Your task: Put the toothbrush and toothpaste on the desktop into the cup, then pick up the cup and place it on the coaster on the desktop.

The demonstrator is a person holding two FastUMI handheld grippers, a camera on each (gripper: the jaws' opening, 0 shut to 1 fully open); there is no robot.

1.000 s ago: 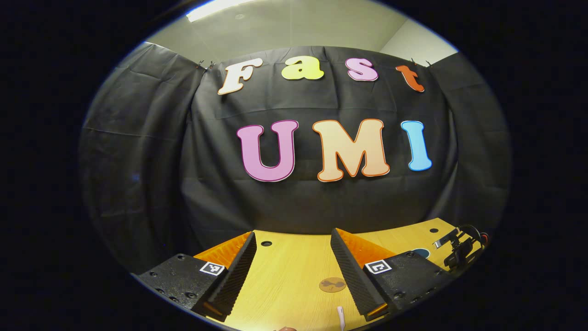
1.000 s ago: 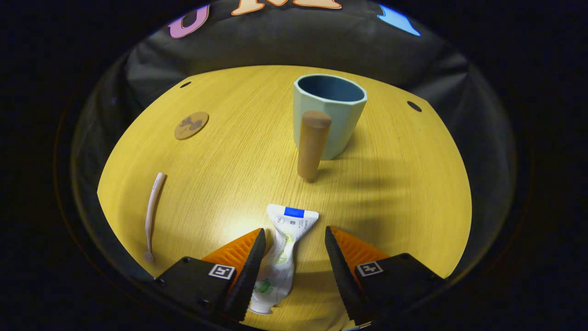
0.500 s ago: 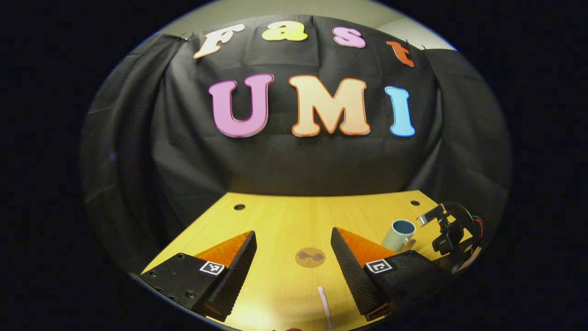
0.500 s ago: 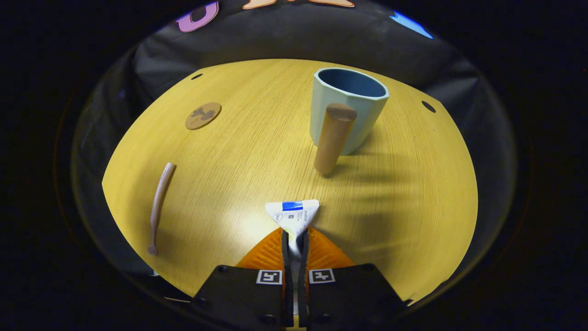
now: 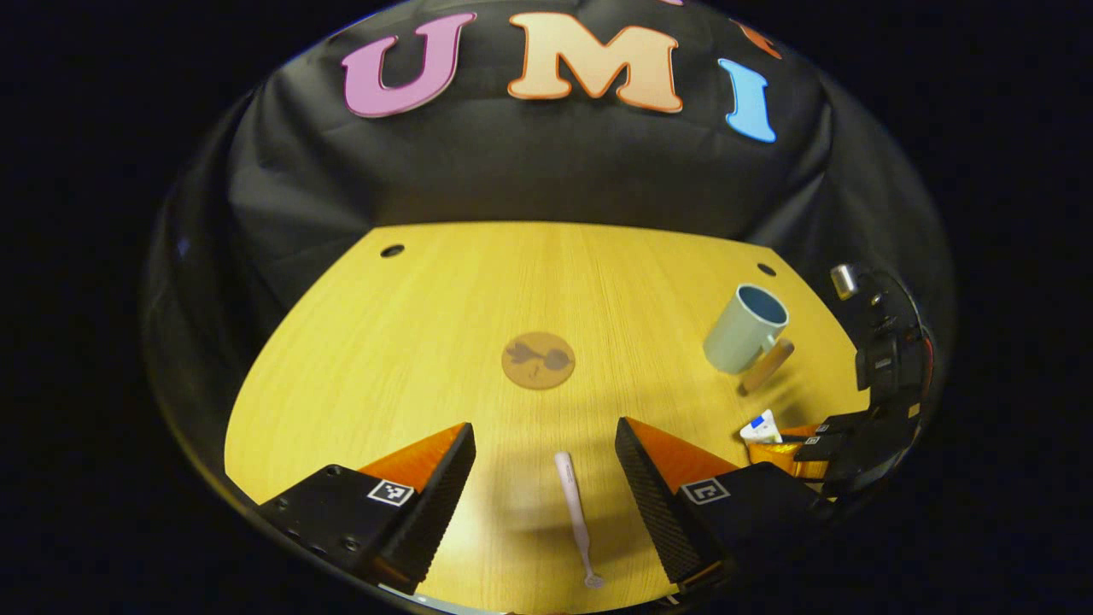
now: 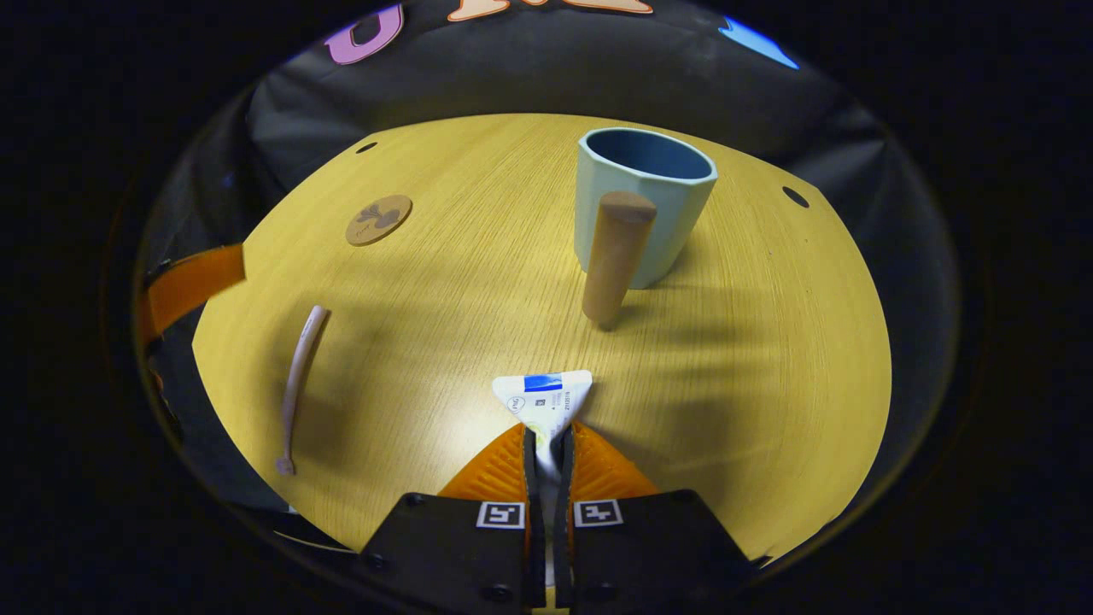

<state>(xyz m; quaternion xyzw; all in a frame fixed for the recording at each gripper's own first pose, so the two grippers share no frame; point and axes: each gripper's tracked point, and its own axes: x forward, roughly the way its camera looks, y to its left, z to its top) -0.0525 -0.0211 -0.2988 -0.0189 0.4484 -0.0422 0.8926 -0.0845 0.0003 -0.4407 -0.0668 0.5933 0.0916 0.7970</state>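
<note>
right hand-held gripper (image 6: 546,448) pinches the toothpaste (image 6: 544,400); left hand-held gripper (image 5: 542,495), wide open and empty, should settle squarely astride the toothbrush (image 5: 575,512) before closing.

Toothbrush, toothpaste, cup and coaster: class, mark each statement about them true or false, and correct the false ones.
1. The right gripper is shut on the toothpaste. True.
2. The toothbrush stands inside the cup. False: it lies flat on the desktop, between the open fingers of the left gripper.
3. The cup sits on the coaster. False: it stands apart from it, on bare wood.
4. The cup is upright and holds nothing that can be seen. True.
5. The left gripper is shut. False: it is open.
</note>
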